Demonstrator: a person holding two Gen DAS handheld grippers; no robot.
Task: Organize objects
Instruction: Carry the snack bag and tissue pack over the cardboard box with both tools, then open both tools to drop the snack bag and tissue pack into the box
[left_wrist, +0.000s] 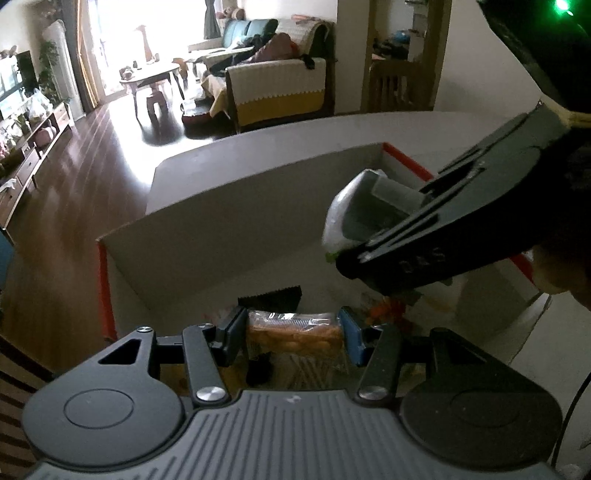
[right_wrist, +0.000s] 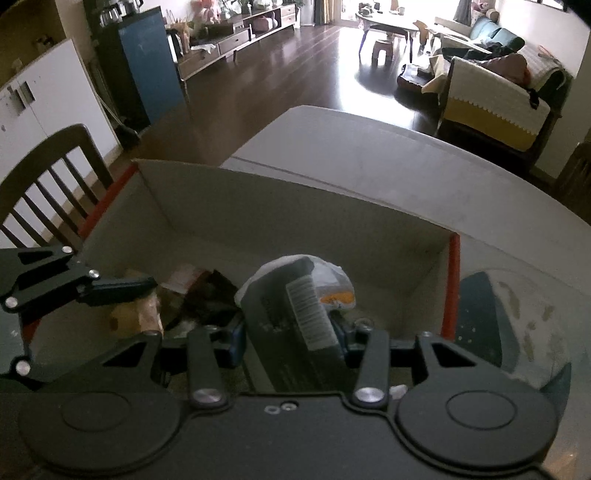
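The left gripper (left_wrist: 293, 334) has a matte black plastic body with a ribbed grey top plate, round black caps, silver screws and blue finger pads (left_wrist: 351, 338). The right gripper (right_wrist: 291, 334) is also black, with silver screws; its side carries small raised letters.

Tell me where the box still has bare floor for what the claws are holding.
Free: the box floor along its far wall, and the corner by the red edge. Crowded: the near-left part, heaped with snack packets under the left claw holding its wrapped pastry. The right claw grips a dark carton over the middle.
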